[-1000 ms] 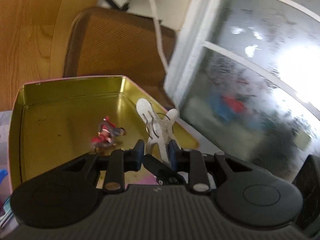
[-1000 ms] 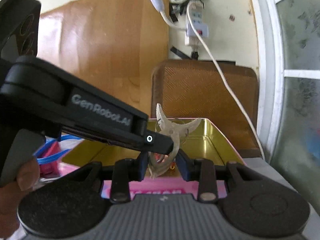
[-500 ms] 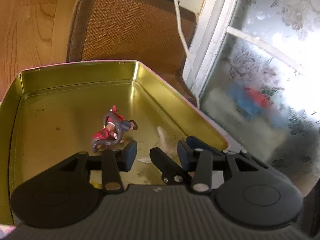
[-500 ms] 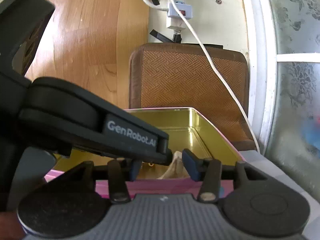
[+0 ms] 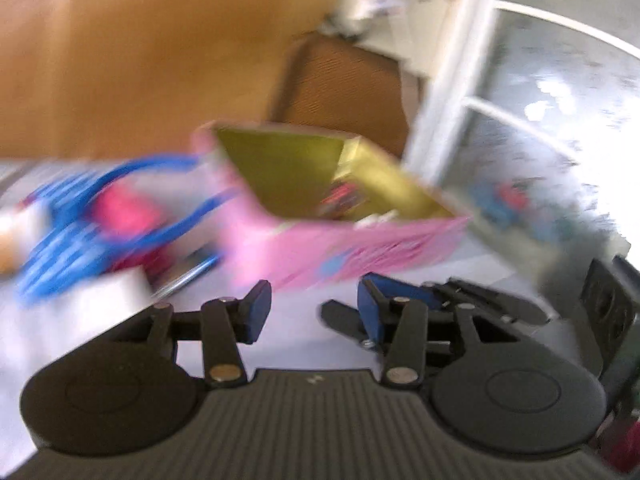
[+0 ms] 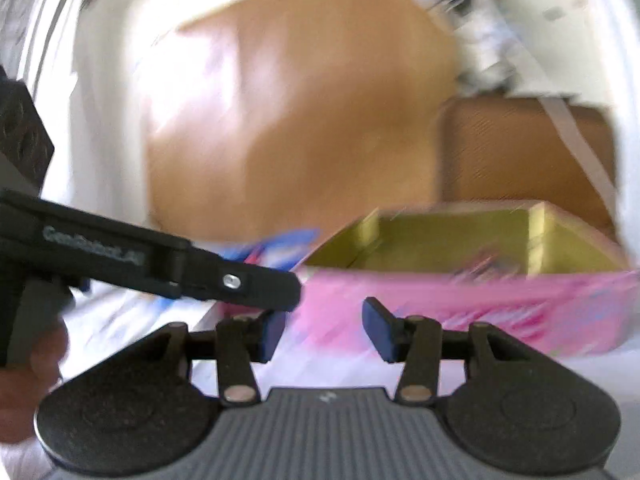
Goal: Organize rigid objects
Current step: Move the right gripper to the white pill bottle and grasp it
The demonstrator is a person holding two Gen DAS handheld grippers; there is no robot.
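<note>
Left wrist: pink tin (image 5: 352, 252), gold-lined, blurred.

A pale tabletop (image 5: 304, 320) carries a pink tin (image 5: 360, 248) with a gold inside, open at the top, toward the far right. To its left, close beside it, lies a blurred heap of blue-and-white and pink stuff (image 5: 92, 224); what it is cannot be told.

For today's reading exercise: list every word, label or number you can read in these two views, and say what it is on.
"GenRobot.AI": on the left gripper's black arm in the right wrist view, smeared and barely legible.
Print on the pink tin: too blurred to read.
Nothing else carries readable text.
</note>
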